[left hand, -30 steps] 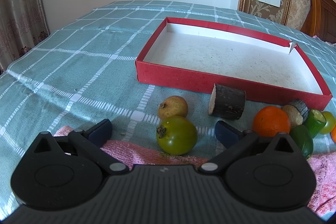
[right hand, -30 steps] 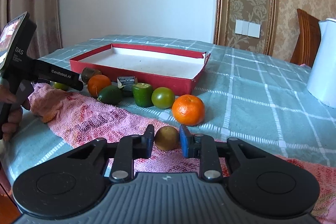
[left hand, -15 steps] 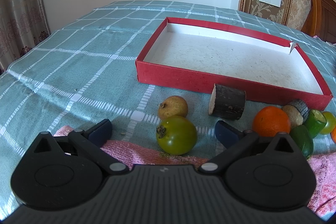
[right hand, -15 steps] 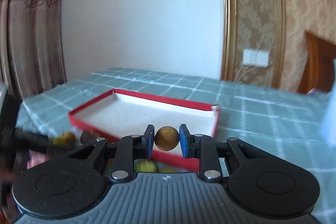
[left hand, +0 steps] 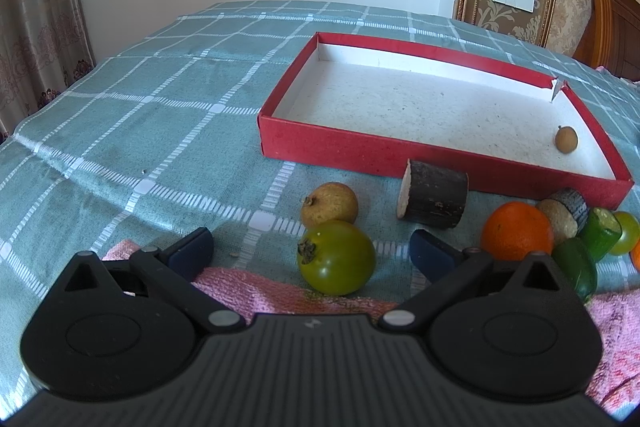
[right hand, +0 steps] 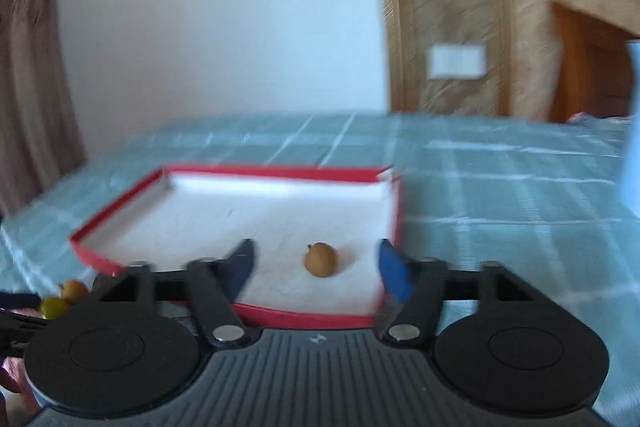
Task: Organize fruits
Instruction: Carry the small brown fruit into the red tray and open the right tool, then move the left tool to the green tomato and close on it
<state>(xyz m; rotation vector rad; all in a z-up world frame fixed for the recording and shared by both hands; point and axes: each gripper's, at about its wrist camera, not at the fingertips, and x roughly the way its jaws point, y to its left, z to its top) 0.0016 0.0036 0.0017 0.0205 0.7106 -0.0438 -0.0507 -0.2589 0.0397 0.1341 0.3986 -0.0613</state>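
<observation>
A small brown fruit (right hand: pixel 321 259) lies on the white floor of the red tray (right hand: pixel 240 170), near its right wall; the left wrist view shows the same small brown fruit (left hand: pixel 566 139) in the red tray (left hand: pixel 360 151). My right gripper (right hand: pixel 318 269) hovers at the tray's near rim, its jaws opening, pads clear of the fruit. My left gripper (left hand: pixel 310 253) stands open low over the cloth, with a green tomato (left hand: pixel 337 258) between its fingers, untouched. Beyond it sit a tan fruit (left hand: pixel 329 203), a dark wood piece (left hand: pixel 434 194) and an orange (left hand: pixel 517 235).
A pink towel (left hand: pixel 256 287) lies under my left gripper on the teal checked tablecloth (left hand: pixel 140 131). Green fruits (left hand: pixel 600 239) and a second wood piece (left hand: pixel 566 209) crowd the right. A pale jug (right hand: pixel 632 131) stands at the right edge of the right wrist view.
My right gripper carried the small brown fruit up from the towel to the tray, then its jaws parted and the fruit now rests inside. The left gripper stayed still.
</observation>
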